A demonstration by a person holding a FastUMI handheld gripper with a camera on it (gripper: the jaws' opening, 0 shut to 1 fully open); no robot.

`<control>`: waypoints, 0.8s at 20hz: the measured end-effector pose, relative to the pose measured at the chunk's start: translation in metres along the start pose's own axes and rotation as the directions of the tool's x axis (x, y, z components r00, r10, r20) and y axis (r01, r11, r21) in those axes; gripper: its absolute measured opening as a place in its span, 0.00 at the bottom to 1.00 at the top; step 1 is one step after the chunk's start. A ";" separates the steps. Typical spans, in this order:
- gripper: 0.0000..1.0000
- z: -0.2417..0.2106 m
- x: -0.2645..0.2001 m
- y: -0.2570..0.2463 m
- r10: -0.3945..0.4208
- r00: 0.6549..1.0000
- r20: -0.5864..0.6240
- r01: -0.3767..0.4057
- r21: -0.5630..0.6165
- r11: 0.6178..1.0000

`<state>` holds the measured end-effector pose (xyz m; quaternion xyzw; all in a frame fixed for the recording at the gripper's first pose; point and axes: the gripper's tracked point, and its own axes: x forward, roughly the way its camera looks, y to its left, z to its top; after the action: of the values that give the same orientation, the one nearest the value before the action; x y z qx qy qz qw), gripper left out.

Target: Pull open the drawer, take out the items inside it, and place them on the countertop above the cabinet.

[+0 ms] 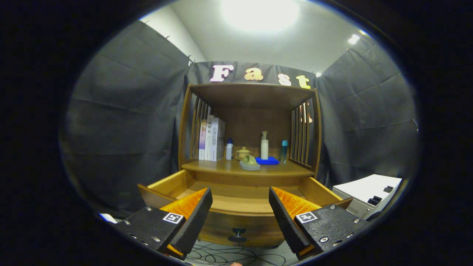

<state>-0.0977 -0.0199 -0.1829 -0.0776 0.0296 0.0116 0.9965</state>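
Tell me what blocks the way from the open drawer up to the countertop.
Nothing visible does. The drawer is pulled out below the countertop, whose front edge is bare. The gripper hangs open before the drawer front; a small green item sits mid-counter.

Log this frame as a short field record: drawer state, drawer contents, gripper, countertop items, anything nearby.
drawer: pulled open, knob on its front, between the fingers
drawer contents: visible floor looks bare; parts hidden behind the fingers
gripper: open, fingers spread, holding nothing, just in front of the drawer front
countertop: books at left, small white bottle, lidded pot, green item, pump bottle, blue cloth, teal bottle
nearby: white unit at right, cables on floor
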 end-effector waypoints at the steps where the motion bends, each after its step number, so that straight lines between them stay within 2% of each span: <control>1: 0.95 -0.011 -0.001 0.002 -0.002 1.000 -0.014 0.002 -0.006 1.000; 9: 0.95 -0.076 0.021 -0.008 -0.058 0.996 -0.074 0.062 0.057 0.996; 10: 0.95 -0.081 0.026 -0.007 -0.057 0.995 -0.085 0.065 0.093 0.994; 11: 0.95 -0.088 0.031 0.002 -0.023 0.994 -0.103 0.037 0.143 0.989; 16: 0.94 -0.090 0.035 -0.003 -0.076 0.994 -0.081 0.082 0.074 0.994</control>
<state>-0.0680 -0.0366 -0.2733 -0.0403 0.0659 -0.0321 0.9965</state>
